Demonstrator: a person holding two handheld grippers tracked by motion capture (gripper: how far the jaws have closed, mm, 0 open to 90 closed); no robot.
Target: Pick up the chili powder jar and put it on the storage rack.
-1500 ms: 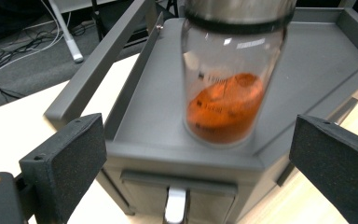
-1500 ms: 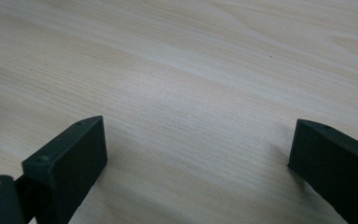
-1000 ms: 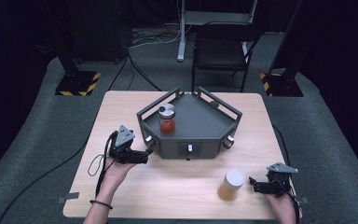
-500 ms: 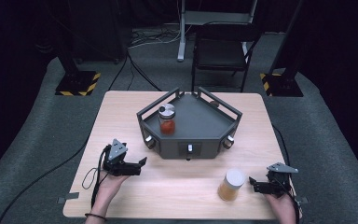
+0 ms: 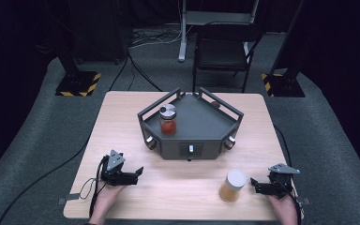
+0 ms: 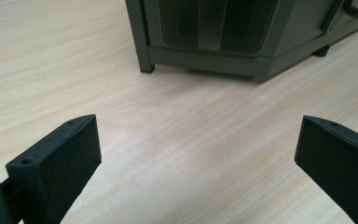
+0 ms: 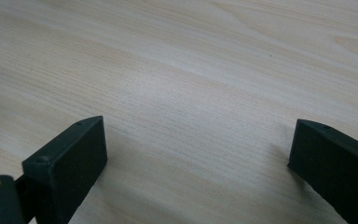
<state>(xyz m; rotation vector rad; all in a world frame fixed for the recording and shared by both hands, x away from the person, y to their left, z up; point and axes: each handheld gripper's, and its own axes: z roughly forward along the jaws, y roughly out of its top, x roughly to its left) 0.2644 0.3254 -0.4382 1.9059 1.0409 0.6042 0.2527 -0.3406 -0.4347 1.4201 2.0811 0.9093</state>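
Observation:
A dark grey angular tray stands mid-table on short legs. A silver-lidded jar with red contents sits inside it at the left. A white-lidded jar of amber stuff stands on the bare wood near the front right. My left gripper rests low at the front left, open, nothing between its pads; the tray's corner leg lies ahead of it. My right gripper is open just right of the amber jar, with bare wood between its pads.
The wooden table has a front edge close behind both hands. Cables trail off the left gripper. A black chair and stands with striped bases lie on the floor beyond the table.
My left gripper has drawn back from beside the tray toward the front left of the table. The right gripper and both jars have stayed put.

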